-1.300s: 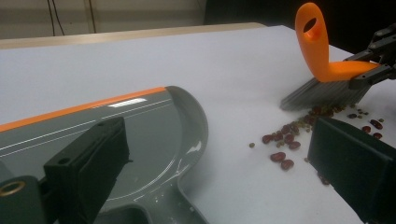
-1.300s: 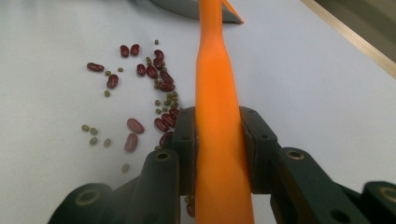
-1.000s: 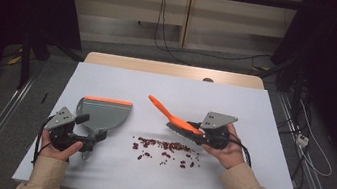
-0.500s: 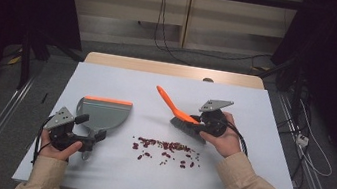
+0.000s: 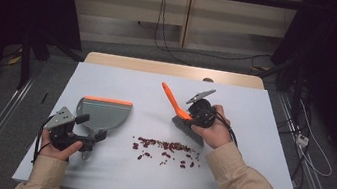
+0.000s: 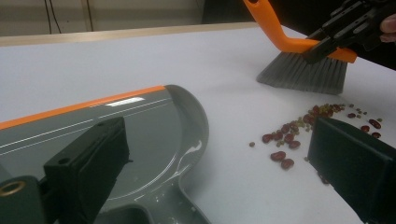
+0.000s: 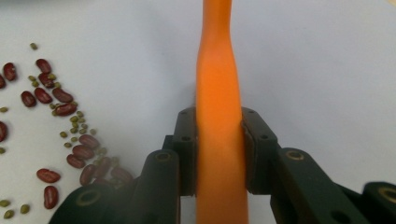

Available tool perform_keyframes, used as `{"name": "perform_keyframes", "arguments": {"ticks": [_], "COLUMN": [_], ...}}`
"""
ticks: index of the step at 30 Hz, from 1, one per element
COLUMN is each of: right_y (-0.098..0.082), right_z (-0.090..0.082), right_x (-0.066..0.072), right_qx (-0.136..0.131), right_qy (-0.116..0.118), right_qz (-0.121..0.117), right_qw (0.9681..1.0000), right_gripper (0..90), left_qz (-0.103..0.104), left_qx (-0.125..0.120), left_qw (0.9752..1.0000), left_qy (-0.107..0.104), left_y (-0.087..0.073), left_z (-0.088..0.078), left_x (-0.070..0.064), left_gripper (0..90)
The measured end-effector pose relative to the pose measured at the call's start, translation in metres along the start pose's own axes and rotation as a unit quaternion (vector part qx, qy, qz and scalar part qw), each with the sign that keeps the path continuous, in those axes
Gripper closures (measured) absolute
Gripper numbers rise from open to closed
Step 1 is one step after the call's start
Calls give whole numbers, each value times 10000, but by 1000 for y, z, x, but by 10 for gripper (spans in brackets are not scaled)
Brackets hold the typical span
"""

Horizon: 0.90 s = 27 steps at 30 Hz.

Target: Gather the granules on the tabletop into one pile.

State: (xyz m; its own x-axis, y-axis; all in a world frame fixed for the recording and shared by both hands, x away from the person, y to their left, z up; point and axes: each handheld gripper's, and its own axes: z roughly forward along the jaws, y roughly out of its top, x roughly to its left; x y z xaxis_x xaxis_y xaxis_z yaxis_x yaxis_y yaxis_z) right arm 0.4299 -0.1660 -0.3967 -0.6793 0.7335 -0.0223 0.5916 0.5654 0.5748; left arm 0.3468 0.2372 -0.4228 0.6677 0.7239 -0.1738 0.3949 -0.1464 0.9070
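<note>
Since the earlier frames we are carrying the brush (image 5: 183,114) away from us and to the right, so its grey bristles are now sitting just beyond the right end of the scattered beans (image 5: 165,150), while our left hand and the dustpan (image 5: 102,115) are staying where they were. Our right gripper (image 5: 192,118) is clamping the brush's orange handle; in the right gripper view the pads (image 7: 187,149) are pressing the handle (image 7: 218,116) from both sides. Our left gripper (image 5: 91,138) is resting at the dustpan's stubby handle, near its rear edge; in the left gripper view its jaws are standing wide apart with the pan's (image 6: 140,135) rear between them, so we are reading it as open, though we cannot tell for sure whether any pad is touching the pan. The beans, red ones mixed with small green ones (image 7: 70,119), are lying in a loose band running left to right across the white table (image 5: 255,178), between the pan and the brush. The relation we are working from: the pile's long axis is pointing at the dustpan, which is lying to the left of the beans, and the brush is on their far right side, so we judge the coming sweep should be running leftward along that band.
</note>
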Motion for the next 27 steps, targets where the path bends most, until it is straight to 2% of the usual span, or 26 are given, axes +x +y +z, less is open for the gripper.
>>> {"name": "perform_keyframes", "arguments": {"ticks": [2,3,5,6,8,13,15,20,22,25,27], "right_y": [-1,-1,-1,-1,1,8,11,17,19,21,22], "right_z": [0,-1,-5,-8,-12,-20,-20,-15,-12,-6,-3], "right_x": [-3,-3,-4,-3,0,17,27,45,54,68,75], "right_qx": [-102,-180,-374,-536,-779,-1208,-1298,-1438,-1394,-1402,-1373], "right_qy": [53,-5,-5,80,223,483,611,882,988,1222,1319], "right_qz": [193,275,363,543,739,1153,1275,1416,1439,1513,1515], "right_qw": [9997,9995,9986,9971,9940,9848,9814,9754,9747,9708,9699], "right_gripper": [711,711,711,711,712,711,711,711,711,711,711], "left_qz": [5,16,7,2,-8,17,23,37,32,36,39], "left_qx": [-1,-7,-31,-35,-46,-38,-32,-32,-48,-65,-61], "left_qw": [10000,10000,10000,10000,10000,10000,10000,10000,10000,10000,10000], "left_qy": [-6,-3,7,10,15,6,7,3,8,1,4], "left_y": [0,0,1,1,1,1,1,2,2,2,2], "left_z": [0,0,-1,-1,-1,-1,-1,-1,-2,-2,-2], "left_x": [0,0,0,0,0,-1,-1,-1,-2,-2,-2], "left_gripper": [51,51,51,51,51,51,51,51,51,51,51]}}
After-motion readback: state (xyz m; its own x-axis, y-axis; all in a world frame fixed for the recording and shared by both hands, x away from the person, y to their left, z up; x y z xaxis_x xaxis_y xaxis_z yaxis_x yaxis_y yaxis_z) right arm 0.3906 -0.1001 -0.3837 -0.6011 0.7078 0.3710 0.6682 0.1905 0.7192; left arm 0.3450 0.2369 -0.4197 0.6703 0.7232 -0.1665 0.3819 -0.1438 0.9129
